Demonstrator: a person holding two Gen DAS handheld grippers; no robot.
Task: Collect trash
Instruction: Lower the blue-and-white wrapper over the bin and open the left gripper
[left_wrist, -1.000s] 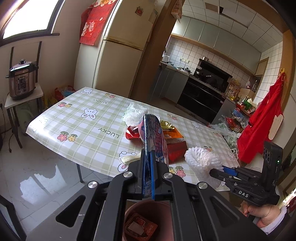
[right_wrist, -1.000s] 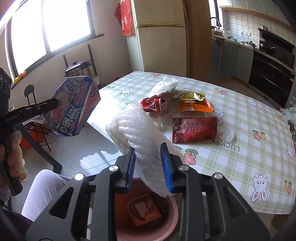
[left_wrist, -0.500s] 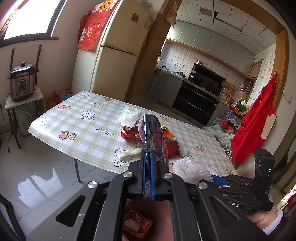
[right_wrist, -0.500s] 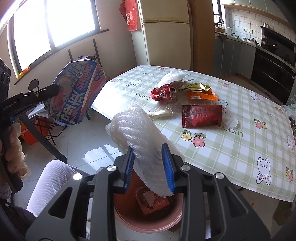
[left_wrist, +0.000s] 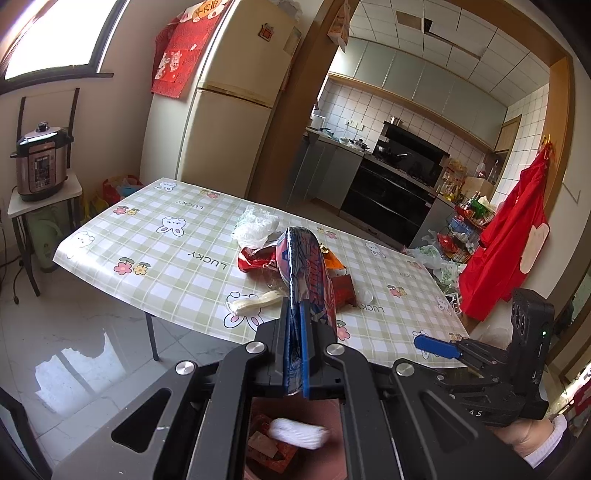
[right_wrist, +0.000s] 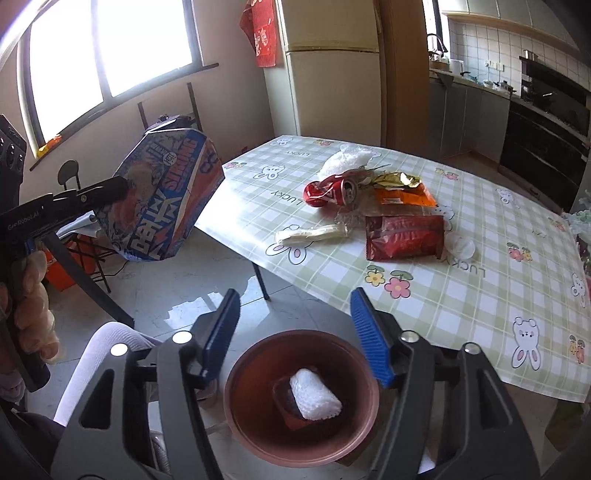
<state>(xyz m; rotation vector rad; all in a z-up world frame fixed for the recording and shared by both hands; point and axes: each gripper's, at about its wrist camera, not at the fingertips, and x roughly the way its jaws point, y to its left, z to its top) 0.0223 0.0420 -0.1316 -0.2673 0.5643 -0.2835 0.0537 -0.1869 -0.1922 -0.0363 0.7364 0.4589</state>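
The right gripper hangs over a reddish-brown bin on the floor, its jaws opening wide with nothing between them; the blue pads stand clear on either side. In the bin lies a white roll of bubble wrap, resting on a dark red wrapper; the left wrist view shows the same roll blurred, low between that gripper's arms.

The left gripper is clamped tight on a flattened blue and red snack carton – edge-on in its own camera, broad face showing from the right wrist; it is held in the air, beside the table's near edge and off to the left of the bin.

On the table, spread with a green checked cloth, trash lies in a loose cluster: a crushed red can, an orange packet, a gold wrapper, a dark red pouch, a cream wrapper near the edge, a crumpled white plastic bag – and a small clear lid just beside the pouch.
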